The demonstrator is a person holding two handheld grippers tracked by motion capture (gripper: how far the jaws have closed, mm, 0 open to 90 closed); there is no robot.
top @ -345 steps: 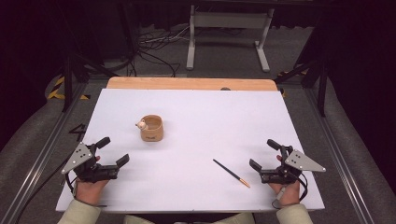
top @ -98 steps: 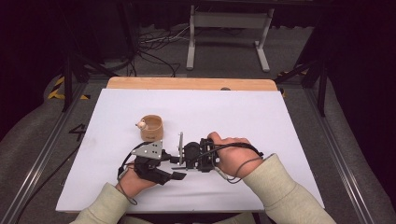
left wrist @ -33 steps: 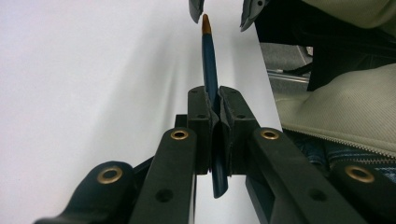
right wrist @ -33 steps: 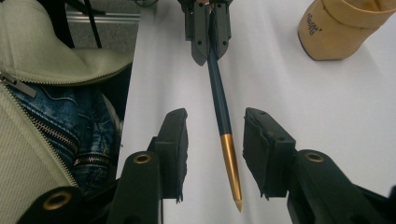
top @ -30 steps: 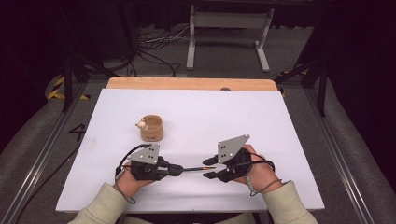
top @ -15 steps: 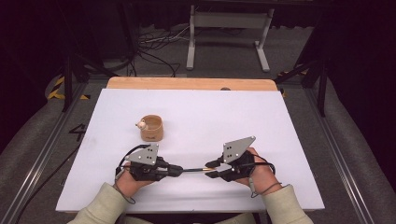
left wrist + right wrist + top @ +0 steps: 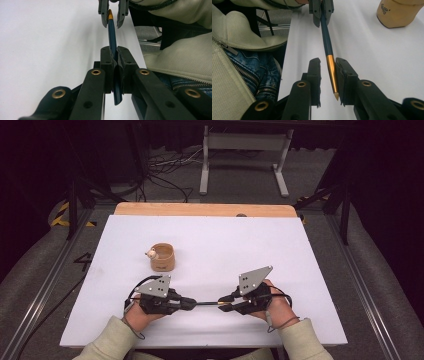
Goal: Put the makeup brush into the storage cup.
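Low centre of the high view: pen clamped at its dark end in left gripper — right gripper just closing round gold tip, pads not yet touching; handover likely near.

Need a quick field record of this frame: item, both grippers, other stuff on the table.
item: dark blue pen with a gold tip, held level between the two grippers
left gripper: shut on the pen's blue barrel
right gripper: jaws have just been closing; gold tip lies between them, gap visible on one side, not yet clamped
other object: tan cup, standing apart, farther up the table
surface: white table, wooden strip along its far edge
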